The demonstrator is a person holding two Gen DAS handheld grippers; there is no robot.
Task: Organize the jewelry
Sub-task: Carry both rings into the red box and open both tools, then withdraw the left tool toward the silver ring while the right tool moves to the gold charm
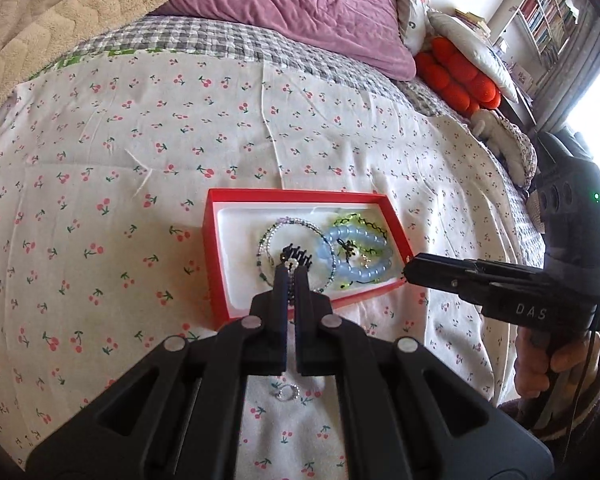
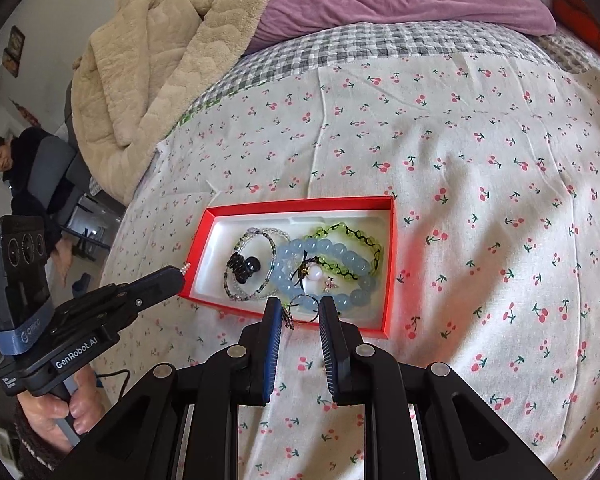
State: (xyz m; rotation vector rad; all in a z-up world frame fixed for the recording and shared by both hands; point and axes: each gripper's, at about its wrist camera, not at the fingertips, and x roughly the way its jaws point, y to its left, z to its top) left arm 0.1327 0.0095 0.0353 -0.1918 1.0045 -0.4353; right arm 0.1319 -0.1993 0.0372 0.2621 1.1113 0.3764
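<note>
Two grippers hover over the red box (image 2: 390, 264) on the bed. Left gripper (image 1: 291, 276) is pinched shut on a small pearl-tipped piece (image 1: 292, 265); right gripper (image 2: 299, 312) is barely open around a hoop ring (image 2: 303, 307). I'd lower each slowly over bare lining, clear of the blue bead bracelet (image 2: 332, 258).

Daylit bedroom, fisheye views
A window (image 1: 596, 92) is glaring white; soft shadows are falling across the bed (image 2: 480, 160); edges are bending darkly.
</note>
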